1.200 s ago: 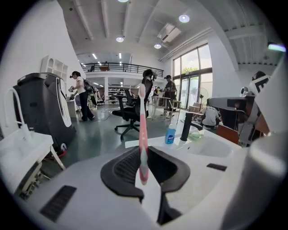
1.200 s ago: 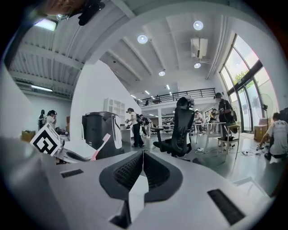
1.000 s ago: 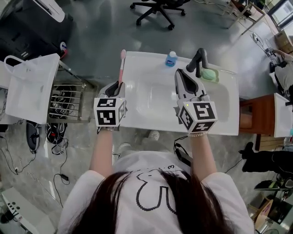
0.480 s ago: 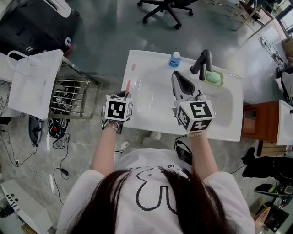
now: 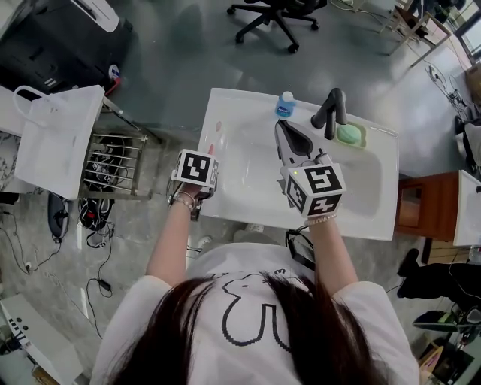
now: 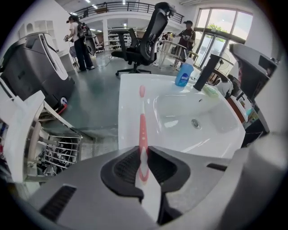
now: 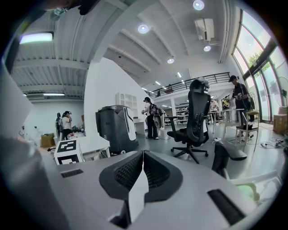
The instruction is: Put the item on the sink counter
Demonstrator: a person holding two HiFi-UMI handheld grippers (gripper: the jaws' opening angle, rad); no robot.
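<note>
The left gripper (image 6: 143, 155) is drawing the toothbrush (image 6: 142, 126) back from the counter's (image 6: 128, 103) far left corner. It is bringing it in over the left strip and tipping nose-down.

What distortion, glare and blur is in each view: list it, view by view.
Head view: even light, sharp, mild sheen on the white sink counter. Left gripper view: fisheye bend, dark corners, bright reflections in the basin, toothbrush in focus. Right gripper view: fisheye bend, ceiling lights flare, windows washed out.
</note>
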